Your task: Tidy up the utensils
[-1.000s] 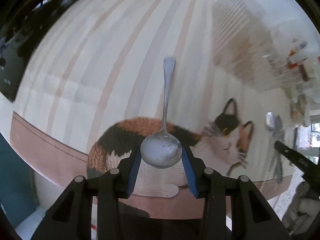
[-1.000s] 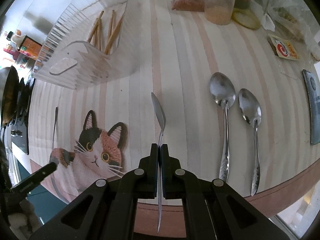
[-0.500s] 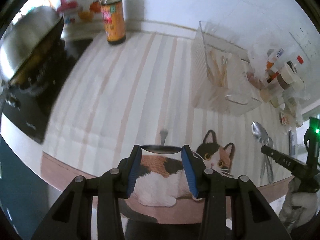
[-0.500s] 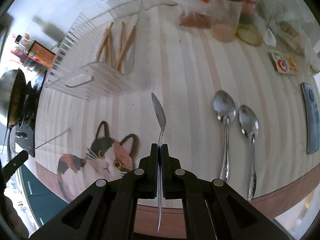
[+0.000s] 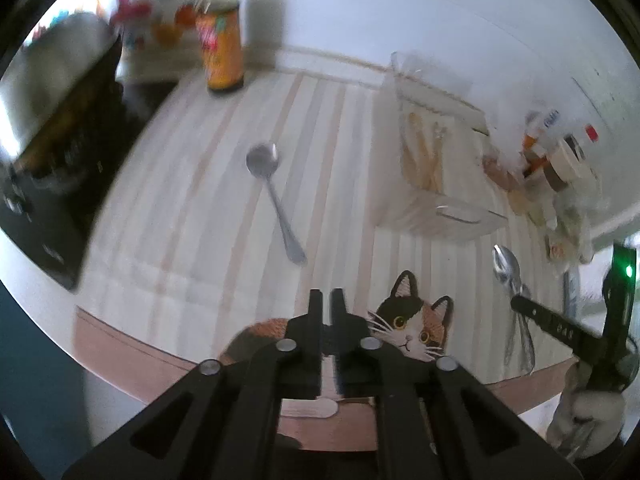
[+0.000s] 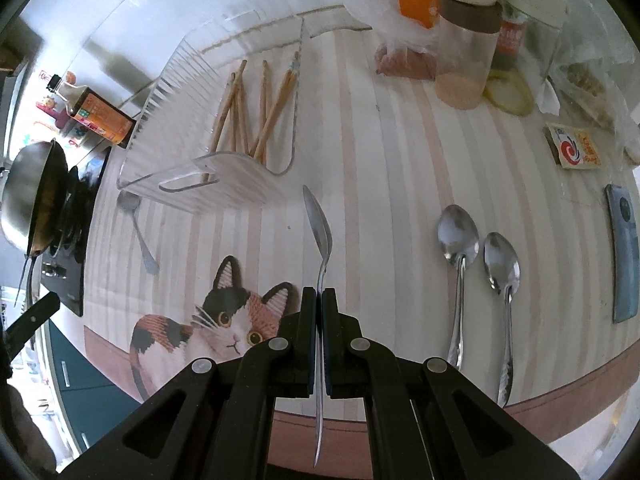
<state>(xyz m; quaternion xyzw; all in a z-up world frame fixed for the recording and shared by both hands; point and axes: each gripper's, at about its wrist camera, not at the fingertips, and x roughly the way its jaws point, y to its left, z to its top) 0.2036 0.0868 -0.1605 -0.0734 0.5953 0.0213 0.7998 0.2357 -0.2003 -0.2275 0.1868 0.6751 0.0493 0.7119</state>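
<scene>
On the striped tablecloth (image 5: 192, 184), seen from the left wrist, a small metal spoon (image 5: 274, 200) is laid flat with its bowl pointing away and its handle angled back toward the left gripper (image 5: 327, 300), whose jaws are drawn together with nothing between them. The gripper is held above the printed calico cat (image 5: 412, 324), and the spoon is well apart from its fingertips. To the right, a clear ribbed plastic organizer (image 5: 436, 168) is seen with pale chopsticks (image 5: 420, 156) inside, and a blurred orange bottle (image 5: 222, 52) is stood at the far edge by the dark stove (image 5: 48, 176). At the right edge the right gripper (image 5: 520, 304) is glimpsed with a shiny spoon bowl just ahead of it. Over to the right wrist: the right gripper (image 6: 319, 304) is clamped on a steel spoon (image 6: 318, 232) by its thin handle, the bowl turned edge-on and pointed forward above the cloth. Ahead and left, the transparent organizer (image 6: 224, 128) is shown, the wooden chopsticks (image 6: 260, 108) fanned inside it; the loose spoon (image 6: 138, 232) is lying just beside its near left corner. Two polished spoons (image 6: 480, 276) are placed side by side on the right, bowls away. A blue phone (image 6: 622, 256) is set flat at the far right, and a tall clear jar (image 6: 466, 56) is stood among the clutter at the back.
</scene>
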